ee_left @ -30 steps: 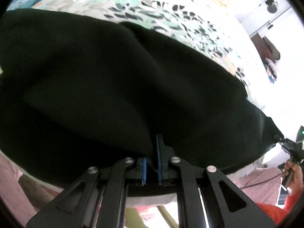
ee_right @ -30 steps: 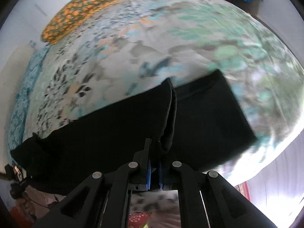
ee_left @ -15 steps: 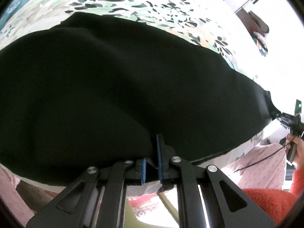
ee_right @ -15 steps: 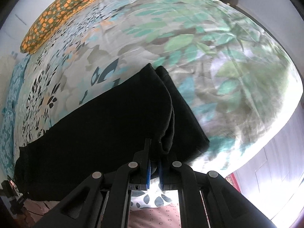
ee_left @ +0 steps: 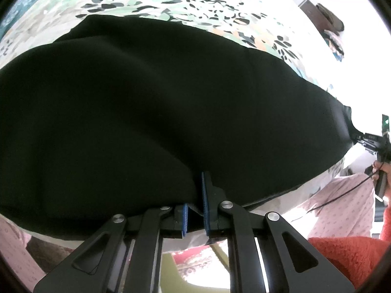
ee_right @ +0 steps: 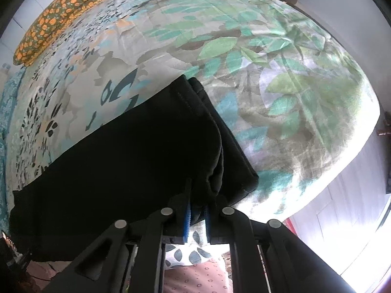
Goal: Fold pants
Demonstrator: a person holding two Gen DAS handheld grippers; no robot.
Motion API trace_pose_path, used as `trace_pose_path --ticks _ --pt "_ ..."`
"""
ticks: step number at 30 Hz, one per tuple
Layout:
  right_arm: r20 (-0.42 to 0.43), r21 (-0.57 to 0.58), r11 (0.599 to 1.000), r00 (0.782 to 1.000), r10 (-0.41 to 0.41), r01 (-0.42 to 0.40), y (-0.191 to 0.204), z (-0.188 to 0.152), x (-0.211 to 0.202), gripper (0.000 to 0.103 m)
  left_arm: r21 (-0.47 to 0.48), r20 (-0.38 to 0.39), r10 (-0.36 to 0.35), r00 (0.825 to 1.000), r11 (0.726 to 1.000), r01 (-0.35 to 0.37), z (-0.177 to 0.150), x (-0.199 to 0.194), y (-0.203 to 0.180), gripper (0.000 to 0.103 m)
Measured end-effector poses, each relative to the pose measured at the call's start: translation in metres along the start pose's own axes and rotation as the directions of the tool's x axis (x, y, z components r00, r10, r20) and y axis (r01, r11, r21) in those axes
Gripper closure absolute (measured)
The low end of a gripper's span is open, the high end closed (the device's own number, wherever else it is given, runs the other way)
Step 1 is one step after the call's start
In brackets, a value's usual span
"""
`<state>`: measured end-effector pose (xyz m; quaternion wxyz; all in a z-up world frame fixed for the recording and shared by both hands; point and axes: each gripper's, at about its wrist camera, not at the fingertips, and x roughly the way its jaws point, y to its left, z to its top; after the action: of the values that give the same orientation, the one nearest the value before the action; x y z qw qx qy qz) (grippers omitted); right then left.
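At the bottom of the left wrist view, the left gripper (ee_left: 195, 202) is pinching the near edge of the black pants (ee_left: 151, 112), its blue-padded fingers (ee_left: 204, 210) sitting narrow with a fold of cloth caught between them. Below the fingers, a strip of olive and red floor covering (ee_left: 190, 261) is showing, though it is too blurred to name surely. Off to the far right of that view, the right gripper (ee_left: 361, 138) is gripping the other end of the garment, and a hand (ee_left: 380, 171) in a red sleeve (ee_left: 352, 254) is holding its handle.

From the right wrist view, the right gripper (ee_right: 196, 210) is likewise closing on a bunched hem of the pants (ee_right: 117, 161), with the layers lying one over the other and a stitched edge running away from the fingers. The pants are stretching across the near edge of a bed, lying on a bedsheet (ee_right: 268, 78) printed with green and teal leaves and dark spots. Farther back, an orange-patterned pillow (ee_right: 58, 17) is resting at the head of the bed. Beyond the bed, pale walls (ee_right: 354, 29) are glaring white, and a dark piece of furniture (ee_left: 322, 17) is standing by the far wall.
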<state>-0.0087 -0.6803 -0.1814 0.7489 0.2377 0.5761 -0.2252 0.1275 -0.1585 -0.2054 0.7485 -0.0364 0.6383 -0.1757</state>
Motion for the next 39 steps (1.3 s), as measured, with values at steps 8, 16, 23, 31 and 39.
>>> trace_pose_path --ticks 8,16,23,31,39 --pt "0.04 -0.004 0.998 0.997 -0.062 0.062 0.0 -0.003 -0.009 0.089 0.007 0.0 -0.001 1.0 1.0 0.001 0.0 0.002 -0.001 0.095" --pt "0.026 -0.01 0.995 0.994 -0.102 0.102 0.006 0.0 -0.005 0.089 0.009 0.007 -0.014 1.0 1.0 0.014 -0.002 0.001 0.001 0.095" --pt "0.033 -0.01 0.992 0.992 -0.122 0.122 0.009 0.001 -0.004 0.089 -0.012 0.0 -0.039 0.999 0.999 0.039 -0.006 -0.005 0.002 0.096" --pt "0.03 -0.005 0.991 0.99 -0.137 0.137 0.01 0.0 -0.003 0.09 0.005 0.001 -0.025 1.0 1.0 0.025 -0.006 -0.002 -0.004 0.097" --pt "0.107 0.093 0.996 0.994 -0.013 0.003 -0.003 -0.005 -0.024 0.017 0.024 -0.047 -0.019 0.999 1.0 0.02 -0.011 -0.009 -0.002 0.076"
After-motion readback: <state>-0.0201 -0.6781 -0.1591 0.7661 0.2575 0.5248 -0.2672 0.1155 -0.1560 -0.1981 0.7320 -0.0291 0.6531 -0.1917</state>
